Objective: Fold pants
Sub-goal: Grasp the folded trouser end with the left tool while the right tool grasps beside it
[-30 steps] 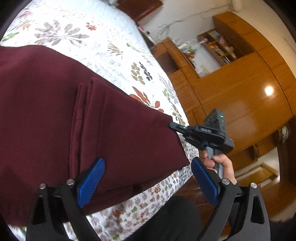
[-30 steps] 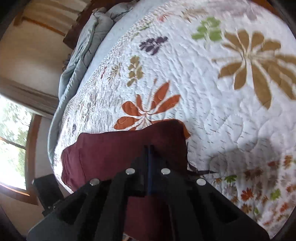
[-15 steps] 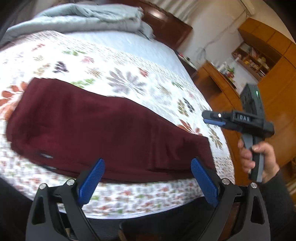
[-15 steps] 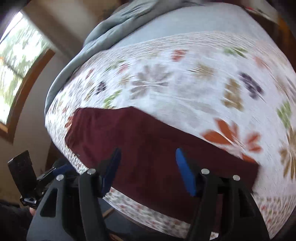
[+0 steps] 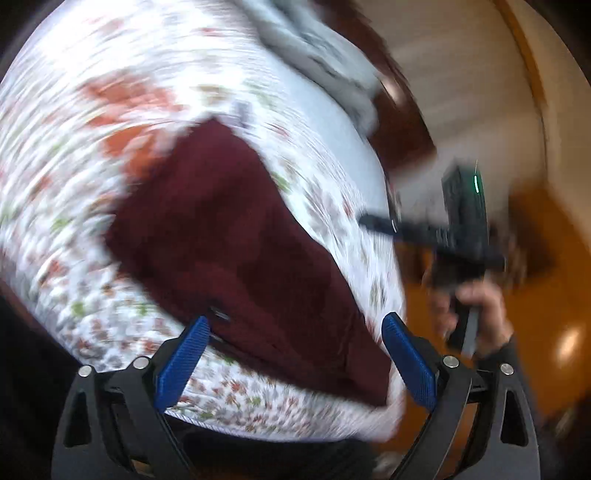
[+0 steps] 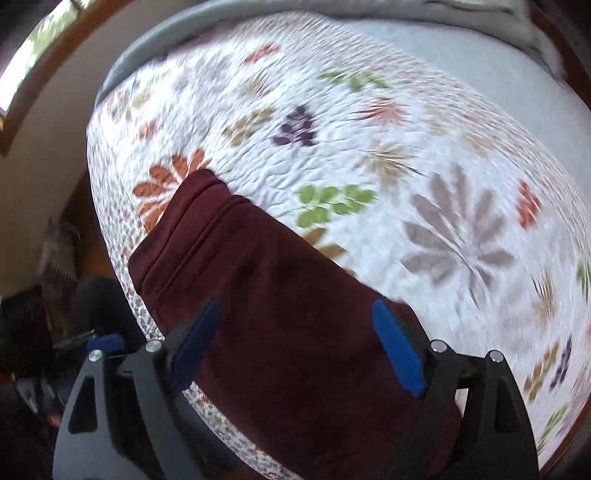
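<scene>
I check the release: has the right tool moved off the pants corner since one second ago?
Yes. The right tool has let go, opening, and pulled back from the pants over the quilt.

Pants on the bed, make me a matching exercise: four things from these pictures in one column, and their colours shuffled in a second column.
Things:
1. pants
2. quilt
3. blanket
4. gripper pads

Colours:
A. blue
B. white with leaf print
C. dark red
D. grey

Pairs: 1-C, 2-B, 3-D, 4-A
</scene>
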Motion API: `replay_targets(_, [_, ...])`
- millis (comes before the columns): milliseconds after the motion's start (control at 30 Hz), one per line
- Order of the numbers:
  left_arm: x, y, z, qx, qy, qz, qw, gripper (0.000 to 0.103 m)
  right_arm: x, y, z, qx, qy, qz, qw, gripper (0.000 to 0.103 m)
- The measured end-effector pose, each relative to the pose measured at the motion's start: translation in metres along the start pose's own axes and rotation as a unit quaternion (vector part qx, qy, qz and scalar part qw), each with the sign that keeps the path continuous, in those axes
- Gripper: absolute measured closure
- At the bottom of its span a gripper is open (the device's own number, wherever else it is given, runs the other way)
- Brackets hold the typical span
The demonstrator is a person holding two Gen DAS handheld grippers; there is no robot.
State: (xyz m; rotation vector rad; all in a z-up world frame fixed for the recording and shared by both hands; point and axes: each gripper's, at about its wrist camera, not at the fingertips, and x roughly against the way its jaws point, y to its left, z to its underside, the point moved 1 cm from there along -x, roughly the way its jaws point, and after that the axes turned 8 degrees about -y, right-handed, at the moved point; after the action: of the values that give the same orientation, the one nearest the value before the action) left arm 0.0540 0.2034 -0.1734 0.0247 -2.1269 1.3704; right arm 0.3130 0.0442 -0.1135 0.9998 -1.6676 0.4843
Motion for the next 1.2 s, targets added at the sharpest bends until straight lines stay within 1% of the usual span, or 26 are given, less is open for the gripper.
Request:
replay_targets(67, [0.005,0.033,-0.011,0.073,-0.021,0.010,0.9970,0.008,-0.022,0.018,-0.019,0.034,0.027,-0.006,0.999,0.017])
replay_targets(167, [0.002,0.062,-0.020,0.142,-0.029,0.018,0.9892,0.008,-0.043,0.038,-0.036,0.072,0.049,-0.019,0.996,0.015])
replay_targets(233, [-0.004,0.072,-0.023,0.165,-0.027,0.020,0.9857,0.008,-0.057,0.050,-0.046,0.098,0.062,-0.018,0.993,0.013])
replay_targets(300, [-0.011,0.083,-0.025,0.199,-0.022,0.028,0.9793,0.008,-0.068,0.058,-0.051,0.117,0.079,-0.024,0.990,0.013])
replay_targets(333, [-0.016,0.089,-0.025,0.221,-0.020,0.027,0.9748,0.008,-0.073,0.062,-0.053,0.127,0.085,-0.026,0.988,0.013])
replay_targets(433, [-0.025,0.101,-0.023,0.251,-0.020,0.003,0.9678,0.008,-0.079,0.068,-0.062,0.138,0.093,-0.041,0.985,0.013])
replay_targets(533, [-0.029,0.104,-0.025,0.252,-0.027,-0.010,0.9673,0.008,-0.084,0.066,-0.071,0.138,0.101,-0.056,0.984,0.013])
replay_targets(600, [-0.035,0.102,-0.027,0.247,-0.034,-0.015,0.9684,0.007,-0.089,0.063,-0.076,0.134,0.110,-0.068,0.983,0.013])
replay_targets(667, [-0.041,0.100,-0.029,0.245,-0.039,-0.017,0.9686,0.004,-0.096,0.060,-0.078,0.133,0.127,-0.086,0.979,0.013])
replay_targets(800, [-0.040,0.098,-0.021,0.258,-0.062,-0.030,0.9638,0.004,-0.107,0.058,-0.088,0.139,0.146,-0.110,0.973,0.013])
replay_targets(867, [-0.038,0.096,-0.014,0.260,-0.077,-0.029,0.9619,0.004,-0.114,0.059,-0.096,0.152,0.151,-0.120,0.969,0.013])
replay_targets(900, [-0.038,0.095,-0.012,0.261,-0.079,-0.026,0.9618,0.004,-0.119,0.059,-0.100,0.156,0.152,-0.122,0.968,0.013])
replay_targets(1000, [-0.038,0.092,-0.005,0.247,-0.074,-0.025,0.9659,0.004,-0.138,0.060,-0.108,0.155,0.172,-0.145,0.962,0.013])
replay_targets(1133, [-0.040,0.087,-0.005,0.228,-0.069,-0.035,0.9704,0.004,-0.161,0.066,-0.111,0.162,0.197,-0.161,0.953,0.013])
replay_targets(1200, [-0.039,0.085,-0.004,0.223,-0.068,-0.034,0.9718,0.004,-0.169,0.073,-0.111,0.168,0.209,-0.182,0.946,0.013])
